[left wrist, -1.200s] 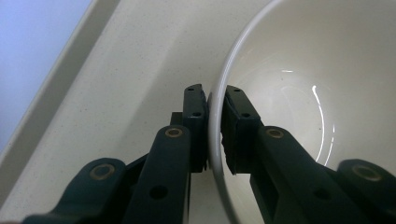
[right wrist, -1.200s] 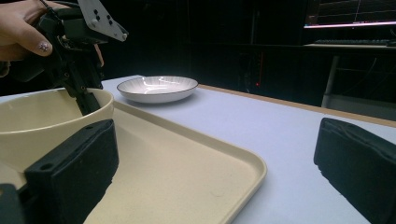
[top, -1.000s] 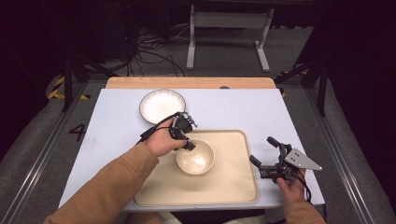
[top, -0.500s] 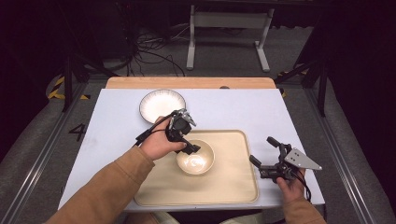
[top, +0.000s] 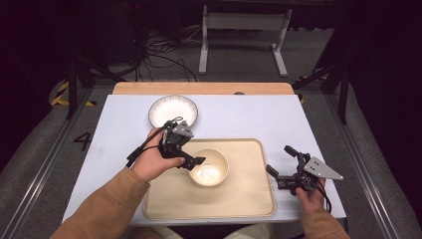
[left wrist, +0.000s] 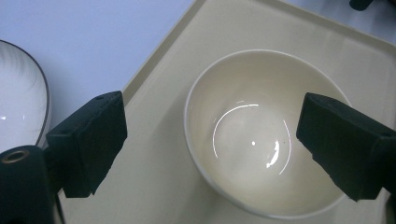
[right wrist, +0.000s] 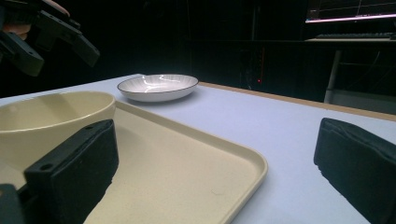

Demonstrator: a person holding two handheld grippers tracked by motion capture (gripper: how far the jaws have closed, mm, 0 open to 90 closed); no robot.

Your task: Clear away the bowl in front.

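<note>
a cream bowl [top: 209,168] sits empty in the cream tray [top: 249,209] on the white table [top: 249,117]; the left gripper [top: 188,160] hovers over the bowl's left rim, jaws spread wide, gripping nothing; the right gripper [top: 279,162] rests at the tray's right edge, jaws likewise released; a white ribbed plate [top: 173,110] lies beyond the tray, apart from it.
</note>
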